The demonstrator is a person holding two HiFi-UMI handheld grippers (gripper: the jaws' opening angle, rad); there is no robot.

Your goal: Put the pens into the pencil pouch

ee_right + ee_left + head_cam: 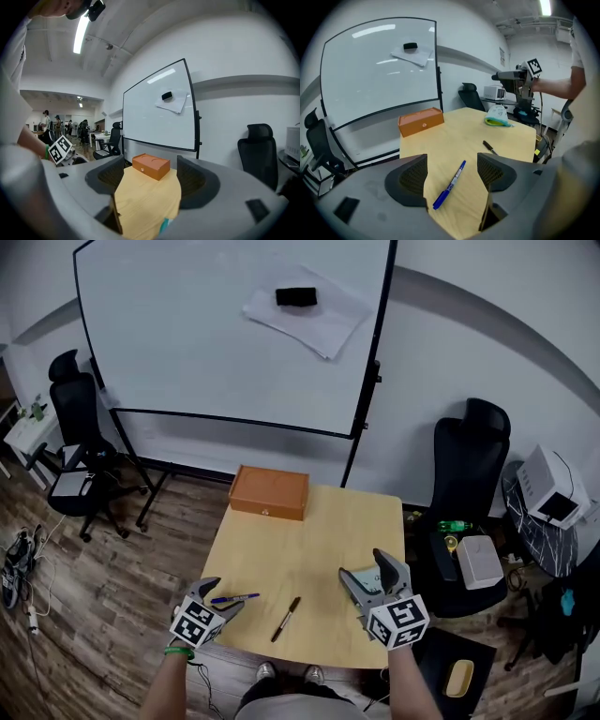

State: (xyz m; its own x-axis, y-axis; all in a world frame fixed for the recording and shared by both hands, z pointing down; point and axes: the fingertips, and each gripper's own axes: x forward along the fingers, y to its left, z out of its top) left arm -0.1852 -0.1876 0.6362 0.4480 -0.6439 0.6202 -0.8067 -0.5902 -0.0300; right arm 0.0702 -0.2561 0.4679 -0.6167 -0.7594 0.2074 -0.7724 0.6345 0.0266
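Both grippers open over the table, pens lying loose

The left gripper (223, 596) is held low at the near left corner of the table (309, 540), jaws wide apart. The blue pen (450, 185) lies flat on the wood between them, neither ribbed pad closed on it. The right gripper (364, 566) is raised at the near right, jaws equally spread and holding nothing (its own view looks across bare wood to the orange box (151, 167)). A black pen (286, 618) lies between the two grippers, apart from the blue one. The pencil pouch (499, 115), pale and soft with a teal-green zip edge, rests near the table's right edge, below the right gripper. The tabletop is smooth light wood. The rectangular box sits at its far edge, and a whiteboard (234, 324) stands behind.
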